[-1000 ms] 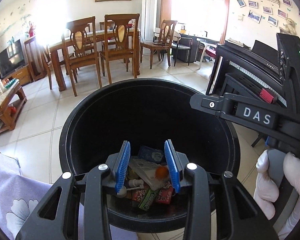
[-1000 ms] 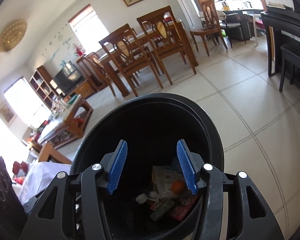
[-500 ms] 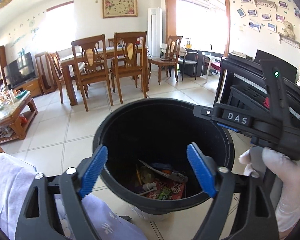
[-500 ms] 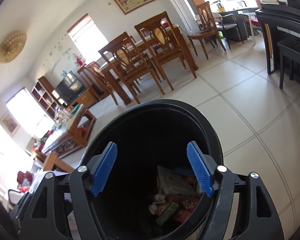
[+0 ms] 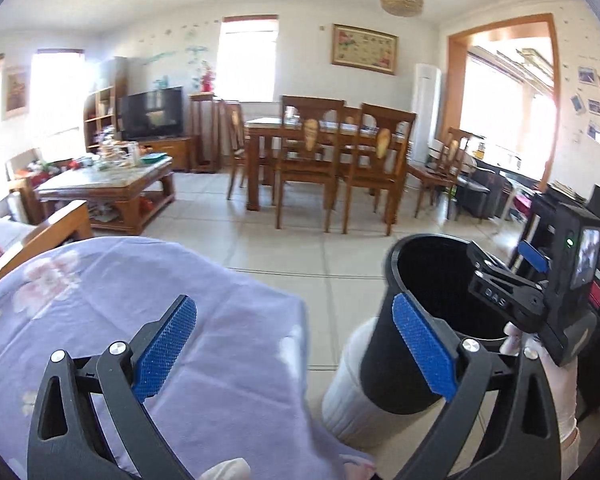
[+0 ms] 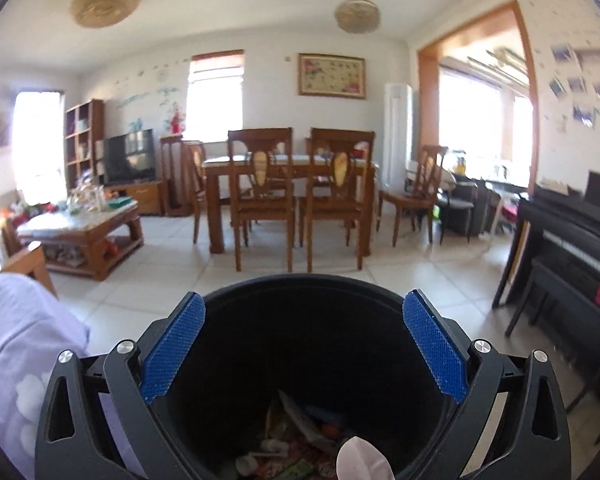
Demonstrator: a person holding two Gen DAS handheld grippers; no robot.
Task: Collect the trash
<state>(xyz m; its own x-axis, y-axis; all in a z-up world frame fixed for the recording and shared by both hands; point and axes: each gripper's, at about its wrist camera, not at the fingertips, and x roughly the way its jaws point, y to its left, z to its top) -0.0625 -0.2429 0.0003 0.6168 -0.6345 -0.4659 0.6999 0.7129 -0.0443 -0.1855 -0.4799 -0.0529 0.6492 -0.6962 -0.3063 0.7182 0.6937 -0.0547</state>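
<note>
Both tongs are opening wide and hold nothing. The left gripper (image 5: 296,354) has swung off the black bin (image 5: 432,312), now at its right finger. The right gripper (image 6: 304,350) stays above the trash (image 6: 296,444) deposited inside.

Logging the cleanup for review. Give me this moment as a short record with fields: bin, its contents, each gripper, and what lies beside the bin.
bin: black trash bin, upright on the tiled floor
contents: mixed wrappers and paper scraps at the bottom
left gripper: jaws opening wide, nothing between them, over the lilac floral cloth
right gripper: jaws opening wide, above the bin's mouth, nothing between the pads
beside the bin: lilac floral cloth on one side, dark piano on the other
</note>
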